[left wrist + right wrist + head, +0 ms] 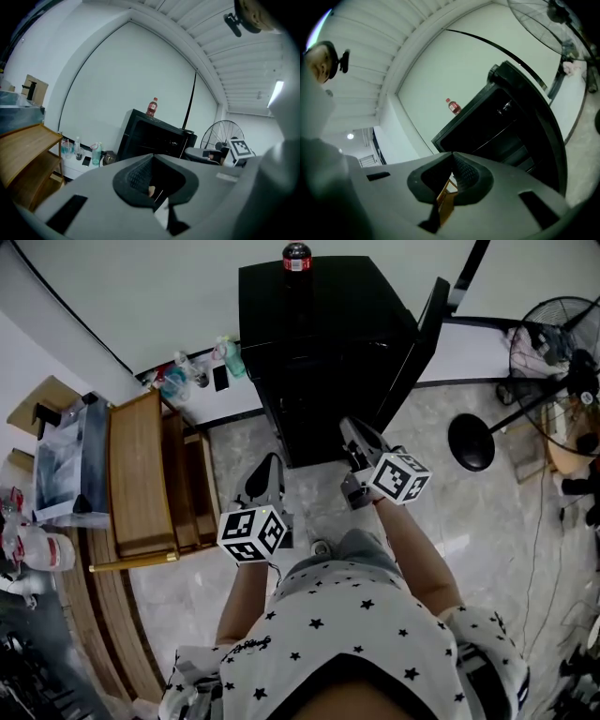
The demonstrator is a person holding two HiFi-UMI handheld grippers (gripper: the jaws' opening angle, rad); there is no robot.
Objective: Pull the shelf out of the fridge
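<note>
Pale stone-pattern floor (487, 521), white wall behind.

- Person: one, seen from above, star-print shirt (356, 634), a gripper in each hand.
- Left gripper (272, 460): one, held above the floor well short of the fridge; jaws closed tip to tip, nothing between them. Marker cube (251, 533): one.
- Right gripper (347, 425): one, tips near the fridge's open front, touching nothing; jaws pressed together, empty. Marker cube (401, 476): one.
- Wooden rack (141, 474): one, at the left.
- Fridge (319, 343): one, black; door (427, 329) swung open to the right.
- Shelf (494, 137): inside the dark compartment, seated; one pale edge shows, total count not discernible.
- Pedestal fan (553, 334): one, at the right.
- Red-capped bottle (296, 257): one, upright on the fridge top.
- Bottles on wall ledge: one green (232, 357), one clear (187, 367)
</note>
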